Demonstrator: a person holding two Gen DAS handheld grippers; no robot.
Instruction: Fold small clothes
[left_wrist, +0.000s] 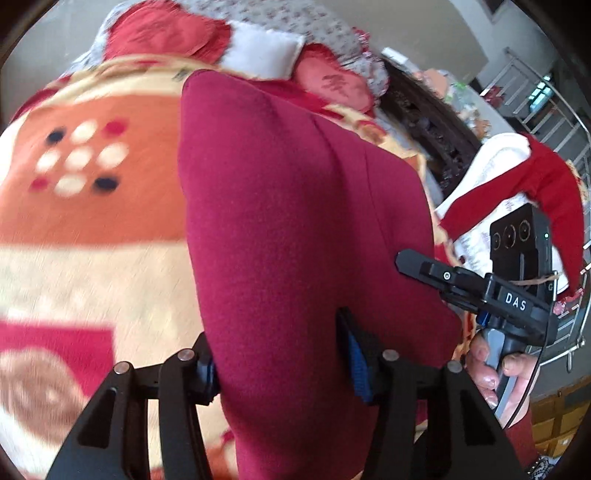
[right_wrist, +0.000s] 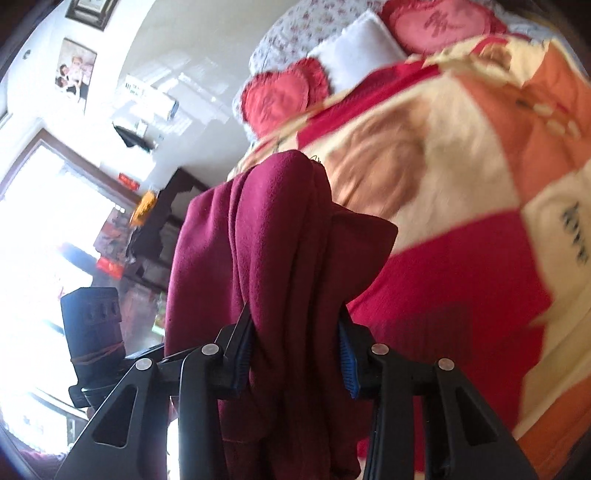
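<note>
Between the jaws: the dark red garment (left_wrist: 295, 206) is pinched by both grippers at once and hangs raised over the bed's patterned blanket (left_wrist: 92, 229).
Left gripper (left_wrist: 280, 365): jaws clenched on a broad, fairly smooth panel of the cloth, which runs straight away from them toward the pillows (left_wrist: 266, 51).
Right gripper (right_wrist: 295, 354): jaws clamped on a bunched, several-layer gather of the same garment (right_wrist: 280, 236), folds running lengthwise out from the tips.
Long axis: along each gripper's pointing direction, away from the holder toward the head of the bed.
Nearer hand: neither clearly; in the left view the right gripper (left_wrist: 436, 273) sits just beside the cloth's right edge, so both hold close together.
Next move, as I judge it: lowering the far end onto the blanket first, then laying the held edge over it.
Nearby: a red-and-white garment (left_wrist: 517, 192) lies apart to the right.
Blur: blanket detail is smeared.
</note>
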